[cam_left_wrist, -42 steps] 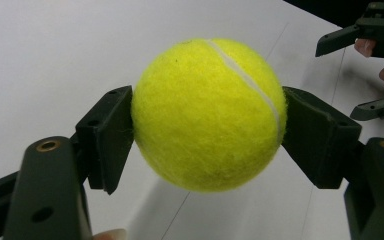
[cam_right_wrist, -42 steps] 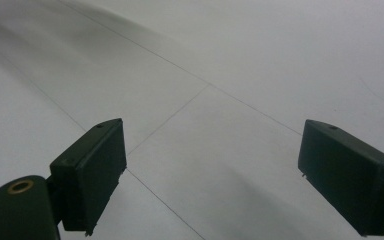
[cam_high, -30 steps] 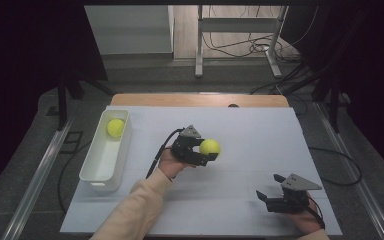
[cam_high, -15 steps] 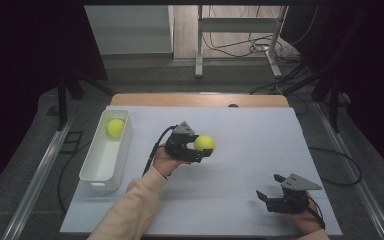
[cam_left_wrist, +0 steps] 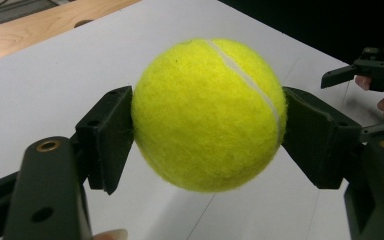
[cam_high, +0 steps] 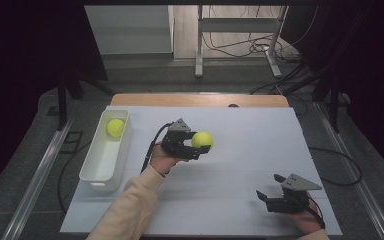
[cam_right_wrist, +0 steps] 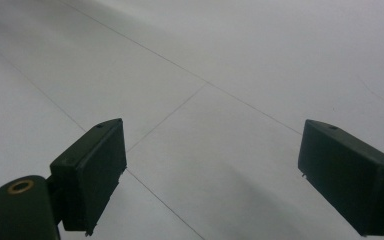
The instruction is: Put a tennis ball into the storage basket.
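Note:
My left gripper (cam_high: 198, 144) is shut on a yellow tennis ball (cam_high: 202, 139), held above the middle of the white table (cam_high: 240, 130). In the left gripper view both black pads press the sides of the tennis ball (cam_left_wrist: 210, 115). A second yellow ball (cam_high: 115, 127) lies at the far end of a white bin (cam_high: 96, 170) at the table's left. My right gripper (cam_high: 271, 188) rests low at the front right, its jaws wide apart. In the right gripper view the right gripper (cam_right_wrist: 225, 175) has only bare white table between its pads.
The table's wooden far edge (cam_high: 200, 99) runs behind the white sheet. Black cables (cam_high: 330, 160) trail off the right side. A metal stand (cam_high: 240, 30) and dark floor lie beyond the table. The other hand's gripper (cam_left_wrist: 375, 67) shows at the right of the left gripper view.
My left hand has carried the held ball slightly up and toward the left, nearer the bin. The right gripper has stayed where it was.

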The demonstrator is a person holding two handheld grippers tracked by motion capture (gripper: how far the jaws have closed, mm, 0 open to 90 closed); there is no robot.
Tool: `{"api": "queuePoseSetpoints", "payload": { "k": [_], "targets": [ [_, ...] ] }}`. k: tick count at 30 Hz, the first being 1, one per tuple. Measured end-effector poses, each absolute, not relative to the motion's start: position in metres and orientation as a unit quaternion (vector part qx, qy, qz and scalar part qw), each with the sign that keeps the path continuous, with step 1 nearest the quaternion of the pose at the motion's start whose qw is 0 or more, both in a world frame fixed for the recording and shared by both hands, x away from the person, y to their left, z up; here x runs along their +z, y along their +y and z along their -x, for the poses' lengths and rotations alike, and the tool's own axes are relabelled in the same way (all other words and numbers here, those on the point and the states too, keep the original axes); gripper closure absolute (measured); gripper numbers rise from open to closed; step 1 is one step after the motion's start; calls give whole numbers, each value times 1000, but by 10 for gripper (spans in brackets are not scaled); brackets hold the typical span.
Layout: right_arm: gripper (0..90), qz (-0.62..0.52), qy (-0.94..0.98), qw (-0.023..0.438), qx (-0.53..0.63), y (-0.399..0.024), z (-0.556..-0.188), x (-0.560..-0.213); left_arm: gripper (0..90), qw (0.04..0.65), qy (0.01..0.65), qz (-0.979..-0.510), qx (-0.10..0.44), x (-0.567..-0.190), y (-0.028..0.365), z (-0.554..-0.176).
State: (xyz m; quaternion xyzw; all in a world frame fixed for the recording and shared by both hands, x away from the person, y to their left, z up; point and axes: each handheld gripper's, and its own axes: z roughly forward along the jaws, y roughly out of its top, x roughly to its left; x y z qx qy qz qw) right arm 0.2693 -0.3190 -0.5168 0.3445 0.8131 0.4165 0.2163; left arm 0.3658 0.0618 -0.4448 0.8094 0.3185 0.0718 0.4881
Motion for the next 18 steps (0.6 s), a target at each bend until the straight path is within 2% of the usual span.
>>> {"api": "queuePoseSetpoints", "payload": {
  "k": [18],
  "targets": [
    [123,-345,810,221,419,-320,-269,-516,261,503,328,-796,84,-433,76,-365]
  ]
}}
